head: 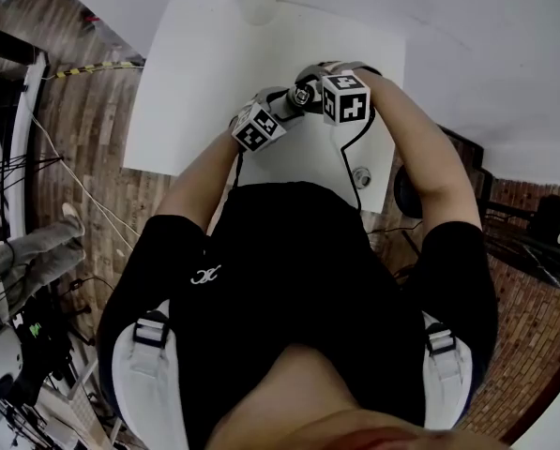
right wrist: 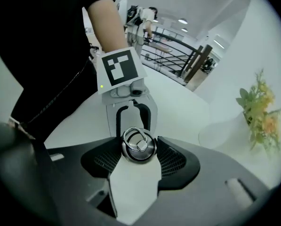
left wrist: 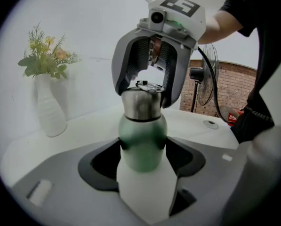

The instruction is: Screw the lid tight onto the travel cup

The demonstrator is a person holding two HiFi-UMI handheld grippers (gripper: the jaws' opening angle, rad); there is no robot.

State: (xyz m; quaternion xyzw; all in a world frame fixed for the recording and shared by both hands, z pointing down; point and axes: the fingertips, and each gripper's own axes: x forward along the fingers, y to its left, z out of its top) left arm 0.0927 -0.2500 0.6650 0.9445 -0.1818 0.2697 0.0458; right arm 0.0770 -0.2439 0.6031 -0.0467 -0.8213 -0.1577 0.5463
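Currently: travel cup, green body, upright, clamped between the jaws of the left gripper over white table. Lid, steel with ring handle, sits on cup mouth. Right gripper reaches down from above, pads closed against lid's sides. White vase with flowers stands well apart.

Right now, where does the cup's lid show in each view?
Head view: lid upper centre, small, mostly hidden.
Left gripper view: lid at centre, atop the green cup.
Right gripper view: lid at centre, slightly low, seen from above.
Shared landmark: vase of flowers, in all three.
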